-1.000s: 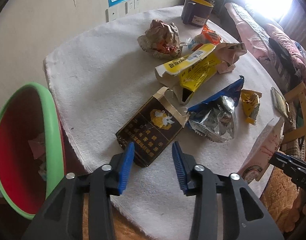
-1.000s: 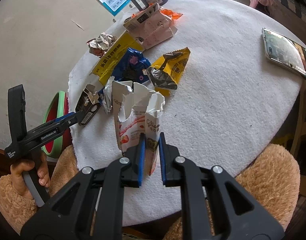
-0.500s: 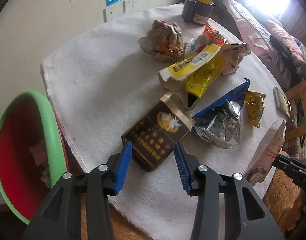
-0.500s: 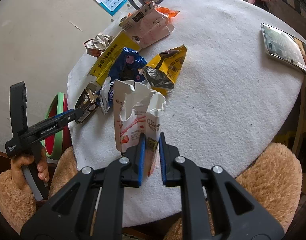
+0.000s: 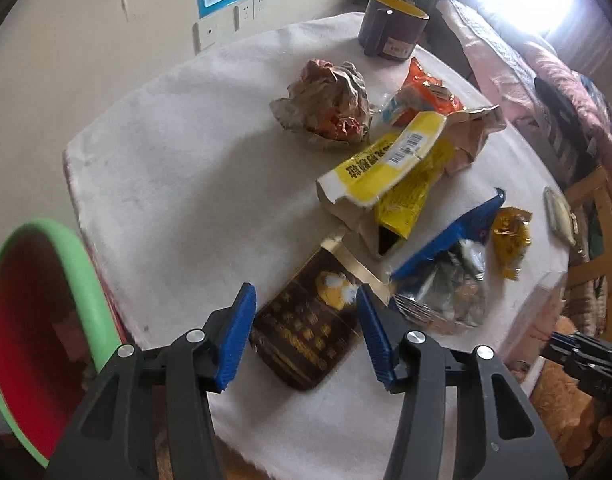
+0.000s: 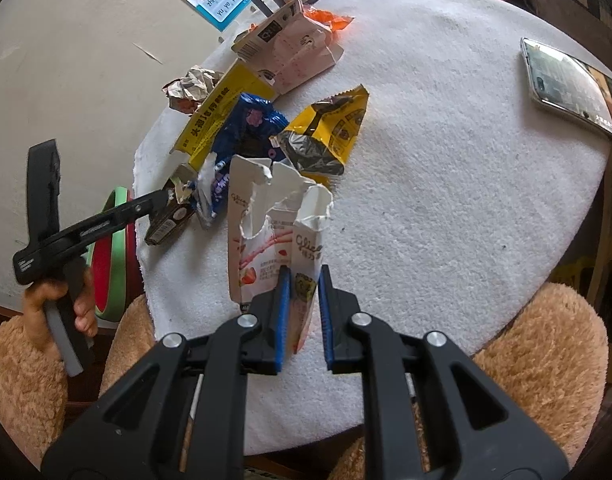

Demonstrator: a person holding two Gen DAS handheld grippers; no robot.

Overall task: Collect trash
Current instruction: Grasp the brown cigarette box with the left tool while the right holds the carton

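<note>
At the far left we see the green-rimmed red bin (image 5: 46, 312) below the edge of the round table (image 5: 178, 168) with its white cloth. Next, our left gripper (image 5: 304, 330) hangs low over the near edge, its 2 blue fingers (image 5: 236, 336) spread wide to either side of the flattened dark brown box (image 5: 306, 332); whether they touch it we cannot tell. Just right of that box lies the blue and silver wrapper (image 5: 445, 280), with the yellow carton (image 5: 381, 168) behind it and a crumpled paper ball (image 5: 325, 100) and an orange wrapper (image 5: 425, 92) farther back, near the dark mug (image 5: 389, 28). A small yellow packet (image 5: 509, 236) sits right of the blue wrapper. At the table's right edge, our right gripper (image 6: 302, 312) has its fingers pressed on the torn white and pink box (image 6: 274, 236), held upright. Farthest right in the right wrist view, a phone (image 6: 569, 84) lies flat on the cloth.
</note>
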